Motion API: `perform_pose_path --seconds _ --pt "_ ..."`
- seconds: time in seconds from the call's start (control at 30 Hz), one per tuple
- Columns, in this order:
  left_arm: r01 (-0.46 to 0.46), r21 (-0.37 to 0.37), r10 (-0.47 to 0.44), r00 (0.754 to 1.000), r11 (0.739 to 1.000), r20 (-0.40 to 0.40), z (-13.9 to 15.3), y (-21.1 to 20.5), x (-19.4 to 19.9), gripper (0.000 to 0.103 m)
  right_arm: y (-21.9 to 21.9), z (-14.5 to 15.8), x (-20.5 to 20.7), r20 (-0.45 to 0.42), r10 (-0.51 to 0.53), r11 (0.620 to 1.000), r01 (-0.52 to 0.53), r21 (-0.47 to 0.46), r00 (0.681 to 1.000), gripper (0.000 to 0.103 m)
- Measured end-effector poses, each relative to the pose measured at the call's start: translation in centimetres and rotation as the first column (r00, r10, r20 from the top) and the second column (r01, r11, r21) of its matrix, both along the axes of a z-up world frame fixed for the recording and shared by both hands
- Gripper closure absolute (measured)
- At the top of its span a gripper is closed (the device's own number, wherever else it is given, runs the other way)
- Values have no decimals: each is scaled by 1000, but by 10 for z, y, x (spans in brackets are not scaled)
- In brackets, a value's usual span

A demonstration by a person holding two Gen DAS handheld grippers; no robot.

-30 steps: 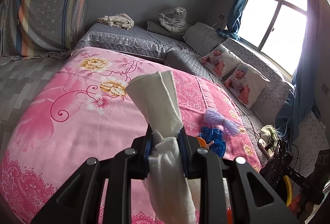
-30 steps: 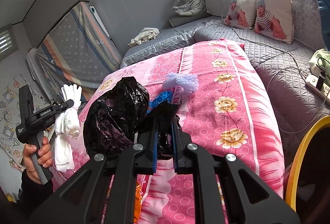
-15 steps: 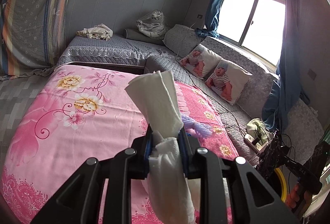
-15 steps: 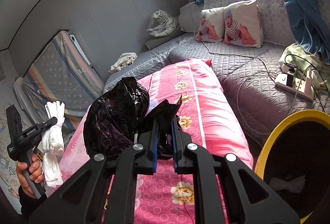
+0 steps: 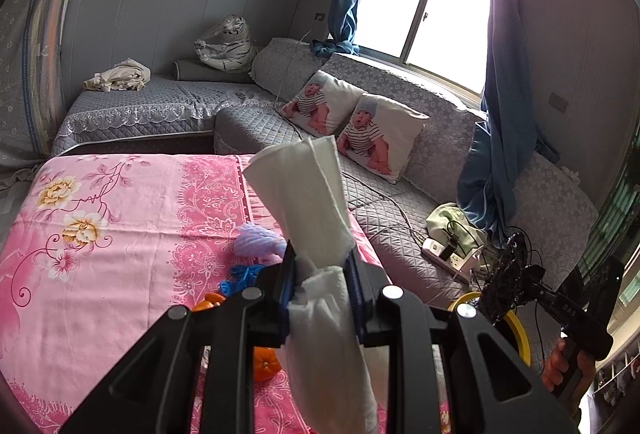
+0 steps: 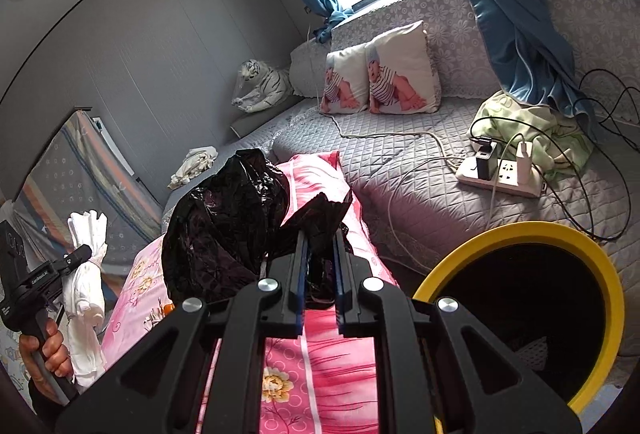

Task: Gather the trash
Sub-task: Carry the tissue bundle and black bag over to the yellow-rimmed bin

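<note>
Left hand-held gripper [image 5: 322,298] clenched on white tissue wad [image 5: 304,202]: light, soft, crushable. Right hand-held gripper [image 6: 320,270] pinches black plastic bag [image 6: 228,218] edge: flimsy, slippery. Yellow-rimmed bin [image 6: 500,234] near.

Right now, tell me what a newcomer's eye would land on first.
The white tissue clamped upright in the left gripper and the crumpled black bag pinched in the right gripper, both above the pink floral blanket. Next, the yellow-rimmed bin beside the bed, lower right.
</note>
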State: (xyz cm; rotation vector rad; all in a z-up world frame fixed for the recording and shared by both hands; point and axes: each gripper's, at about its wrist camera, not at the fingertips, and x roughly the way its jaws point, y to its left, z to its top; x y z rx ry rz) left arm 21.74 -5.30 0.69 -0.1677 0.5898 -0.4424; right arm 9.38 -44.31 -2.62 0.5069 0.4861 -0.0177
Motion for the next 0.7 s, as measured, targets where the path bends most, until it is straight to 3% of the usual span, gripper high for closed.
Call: perform_pose_path --seconds 0.33,0.7 --pt "185 12 -185 983 983 1 -2 -89 2 82 -55 6 -27 2 -134 991 134 -27 991 93" --pt "364 35 -363 931 931 -38 -19 -184 -2 81 -98 3 -48 -13 -247 968 246 -53 969 93"
